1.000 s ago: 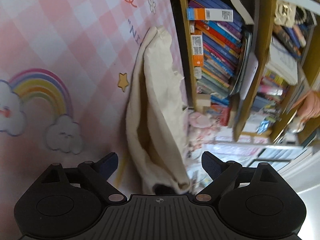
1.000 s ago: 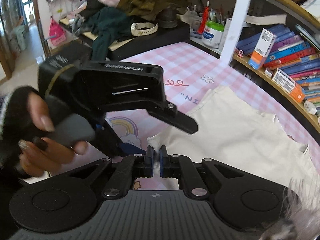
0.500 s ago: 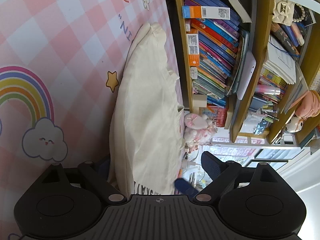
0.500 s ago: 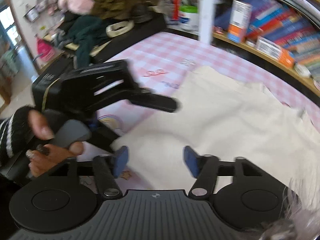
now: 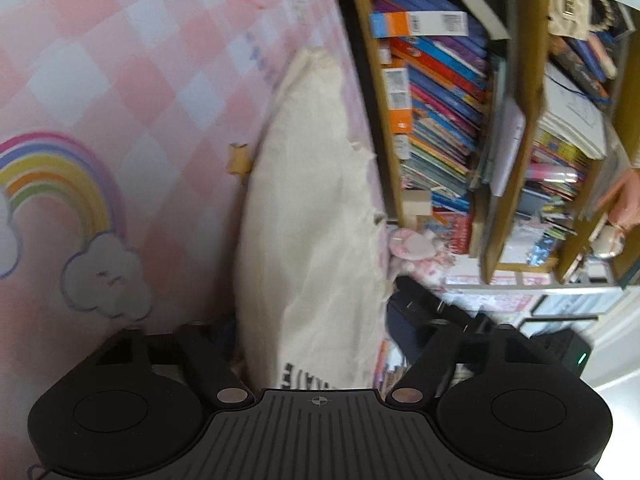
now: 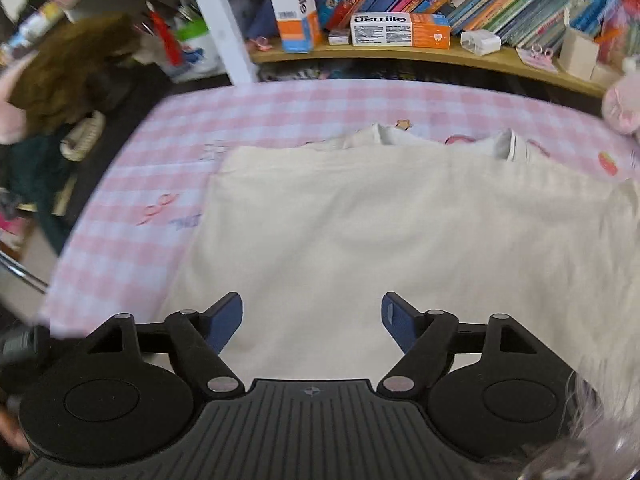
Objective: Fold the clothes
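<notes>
Both tools, left tool and right tool, stand wide open, gripping nothing. The cream garment lies flat on the pink checked worktop; a one-layer pinch could spoil the fold.

My right black plastic gripper has blue pads, round silver screws, ribbed body w/ a small crosshair mark. Left black gripper looks the same.

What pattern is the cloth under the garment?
Pink and white checks on the cloth, clearest in the right wrist view.
</notes>
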A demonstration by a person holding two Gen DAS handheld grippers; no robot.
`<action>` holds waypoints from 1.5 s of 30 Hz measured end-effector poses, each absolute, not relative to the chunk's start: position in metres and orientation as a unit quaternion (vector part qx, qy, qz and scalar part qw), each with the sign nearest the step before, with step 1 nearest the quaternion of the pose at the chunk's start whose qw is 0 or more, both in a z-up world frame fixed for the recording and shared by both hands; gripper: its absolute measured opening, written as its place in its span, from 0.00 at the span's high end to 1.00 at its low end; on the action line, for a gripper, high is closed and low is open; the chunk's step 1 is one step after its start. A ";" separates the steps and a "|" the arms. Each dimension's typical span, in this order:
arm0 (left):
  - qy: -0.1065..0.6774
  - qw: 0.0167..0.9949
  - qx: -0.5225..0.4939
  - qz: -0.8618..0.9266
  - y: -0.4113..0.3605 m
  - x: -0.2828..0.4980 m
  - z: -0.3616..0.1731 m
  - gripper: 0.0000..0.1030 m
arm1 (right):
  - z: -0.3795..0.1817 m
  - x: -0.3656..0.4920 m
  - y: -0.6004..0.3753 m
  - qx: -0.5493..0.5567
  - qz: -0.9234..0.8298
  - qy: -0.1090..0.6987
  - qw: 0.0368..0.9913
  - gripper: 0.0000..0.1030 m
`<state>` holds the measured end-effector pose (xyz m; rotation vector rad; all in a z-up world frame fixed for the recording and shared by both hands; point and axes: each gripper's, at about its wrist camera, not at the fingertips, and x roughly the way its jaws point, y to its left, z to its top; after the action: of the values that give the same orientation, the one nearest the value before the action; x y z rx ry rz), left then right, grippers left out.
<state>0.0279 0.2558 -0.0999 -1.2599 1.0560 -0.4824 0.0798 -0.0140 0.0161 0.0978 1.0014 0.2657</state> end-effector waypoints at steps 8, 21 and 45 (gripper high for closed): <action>0.474 0.647 -0.562 -0.200 0.256 0.021 -0.107 0.89 | 0.023 0.140 0.036 -0.028 0.132 0.504 0.853 0.21; 0.441 0.758 -0.391 -0.280 0.212 0.030 -0.036 0.90 | 0.010 0.193 0.155 -0.164 0.176 0.538 0.808 0.25; 0.429 0.767 -0.362 -0.310 0.209 0.025 -0.025 0.91 | -0.043 0.204 0.170 -0.251 0.116 0.605 0.747 0.76</action>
<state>0.0251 0.2095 -0.0252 -0.7869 0.9326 -0.6721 0.2035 0.1702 -0.0427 -0.5488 1.3237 0.2529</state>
